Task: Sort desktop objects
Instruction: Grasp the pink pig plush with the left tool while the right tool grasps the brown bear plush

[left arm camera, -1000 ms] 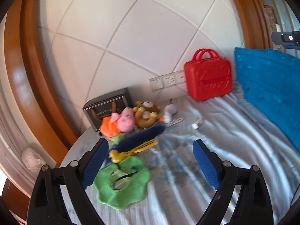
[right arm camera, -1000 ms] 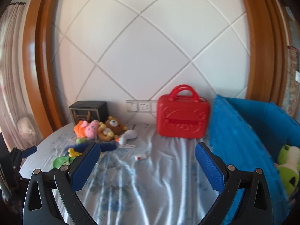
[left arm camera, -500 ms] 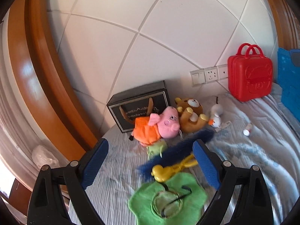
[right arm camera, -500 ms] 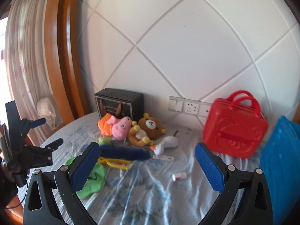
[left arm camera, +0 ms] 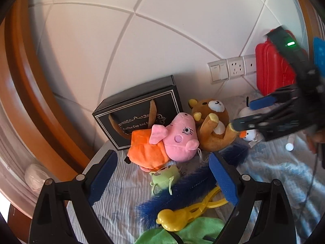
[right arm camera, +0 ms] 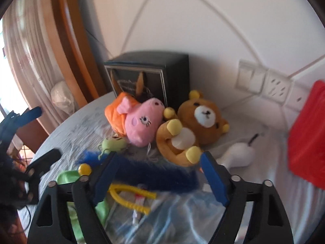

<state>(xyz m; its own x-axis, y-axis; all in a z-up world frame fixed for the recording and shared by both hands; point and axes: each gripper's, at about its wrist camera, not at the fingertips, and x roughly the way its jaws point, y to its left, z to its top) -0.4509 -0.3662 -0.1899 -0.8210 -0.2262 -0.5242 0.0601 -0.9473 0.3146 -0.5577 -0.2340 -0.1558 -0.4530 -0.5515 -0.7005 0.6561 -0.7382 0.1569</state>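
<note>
A pile of toys lies on the pale tablecloth: a pink pig plush (left arm camera: 172, 140) (right arm camera: 142, 124) in orange, a brown bear (left arm camera: 213, 122) (right arm camera: 195, 126), a small green plush (left arm camera: 164, 178) (right arm camera: 113, 144) and a long blue furry strip (left arm camera: 182, 191) (right arm camera: 154, 177). My left gripper (left arm camera: 162, 174) (right arm camera: 38, 136) is open, hovering over the green plush without touching it. My right gripper (right arm camera: 158, 174) (left arm camera: 254, 113) hangs over the blue strip; its jaws are closing, the strip lies between them, and the pads do not press on it.
A black gift box (left arm camera: 138, 113) stands against the wall behind the toys. Yellow duck tongs (left arm camera: 189, 211) and a green cloth (left arm camera: 182, 231) lie near the front. A white goose plush (right arm camera: 237, 156), a red case (left arm camera: 272, 69) and a small white bottle (left arm camera: 289, 146) sit to the right.
Both grippers have swung left and come down close to the toy pile. The right gripper has entered the left wrist view, and its jaws stand narrower than before.
</note>
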